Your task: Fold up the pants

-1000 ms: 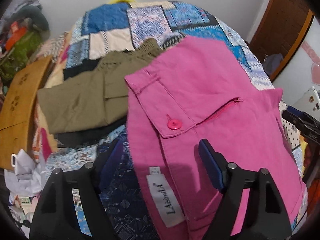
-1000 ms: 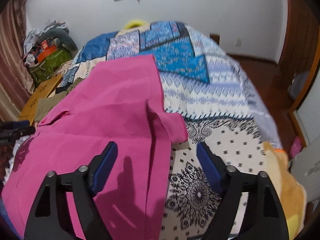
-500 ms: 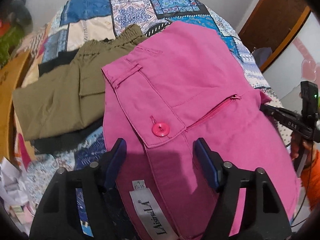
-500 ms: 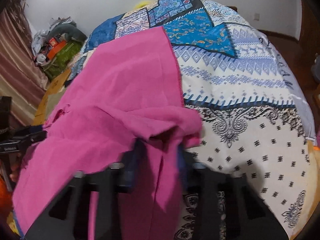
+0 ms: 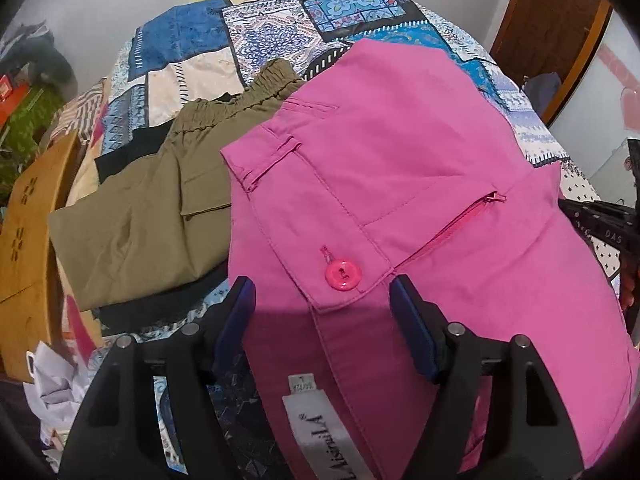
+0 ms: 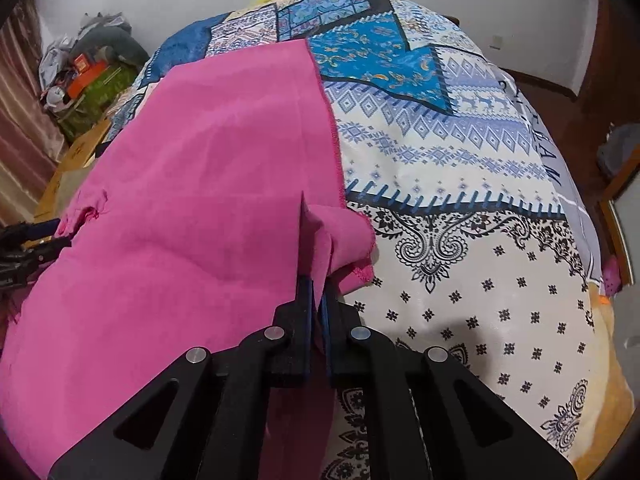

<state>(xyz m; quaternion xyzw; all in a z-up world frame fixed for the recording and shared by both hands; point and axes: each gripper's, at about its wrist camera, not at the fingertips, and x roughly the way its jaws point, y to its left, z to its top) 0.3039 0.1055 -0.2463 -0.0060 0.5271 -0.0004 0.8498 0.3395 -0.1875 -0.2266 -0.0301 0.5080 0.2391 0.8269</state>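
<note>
Patchwork bedspread (image 6: pixel 460 184) carries pink pants (image 5: pixel 400 168); right gripper (image 6: pixel 316 300) pinches their hem, left gripper (image 5: pixel 322 304) spread wide over the waistband, holding nothing.

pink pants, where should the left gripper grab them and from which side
Judging by the pose, take the waistband of the pink pants beside the pink button, coming in low from the near edge. The left gripper is open and already straddles that flat band, while the right gripper is shut on the leg end.
</note>
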